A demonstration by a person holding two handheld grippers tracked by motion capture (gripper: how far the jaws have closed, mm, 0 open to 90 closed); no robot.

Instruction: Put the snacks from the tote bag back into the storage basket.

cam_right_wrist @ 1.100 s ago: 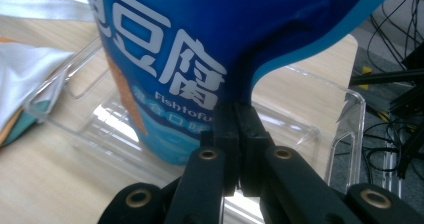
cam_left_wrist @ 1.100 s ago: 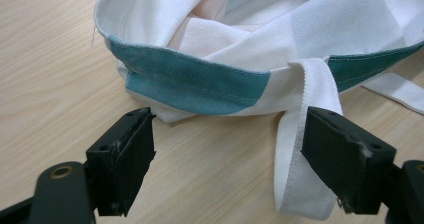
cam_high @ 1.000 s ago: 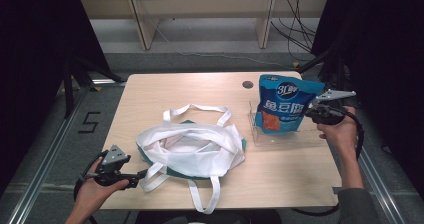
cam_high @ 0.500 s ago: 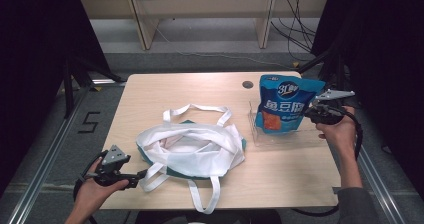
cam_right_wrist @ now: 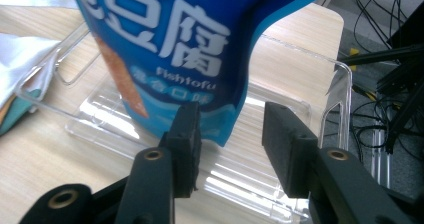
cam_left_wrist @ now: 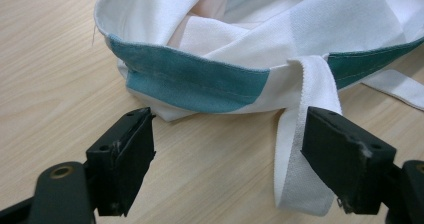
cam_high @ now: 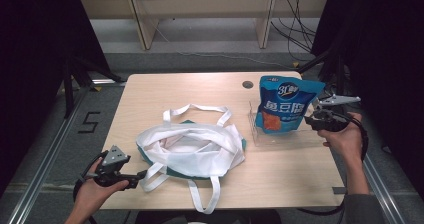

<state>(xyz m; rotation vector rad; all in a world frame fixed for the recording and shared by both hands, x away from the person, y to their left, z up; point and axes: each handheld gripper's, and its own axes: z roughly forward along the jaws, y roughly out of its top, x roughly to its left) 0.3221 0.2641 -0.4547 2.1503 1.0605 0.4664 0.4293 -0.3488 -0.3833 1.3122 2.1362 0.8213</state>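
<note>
- While the blue snack bag (cam_high: 287,104) stands upright in the clear tray (cam_high: 295,136), right of the white tote bag (cam_high: 192,146), the right gripper (cam_right_wrist: 230,134) has just been parting, the bag's edge loose between its jaws.
- Left gripper (cam_left_wrist: 227,154) sits spread at the tote's near-left edge, a strap (cam_left_wrist: 305,154) lying between its jaws.

Both grippers are black — the left gripper (cam_high: 137,174) with square-faced fingers (cam_left_wrist: 121,160), brass-ringed screw holes, a grey three-cornered plate — trailing black cables.
</note>
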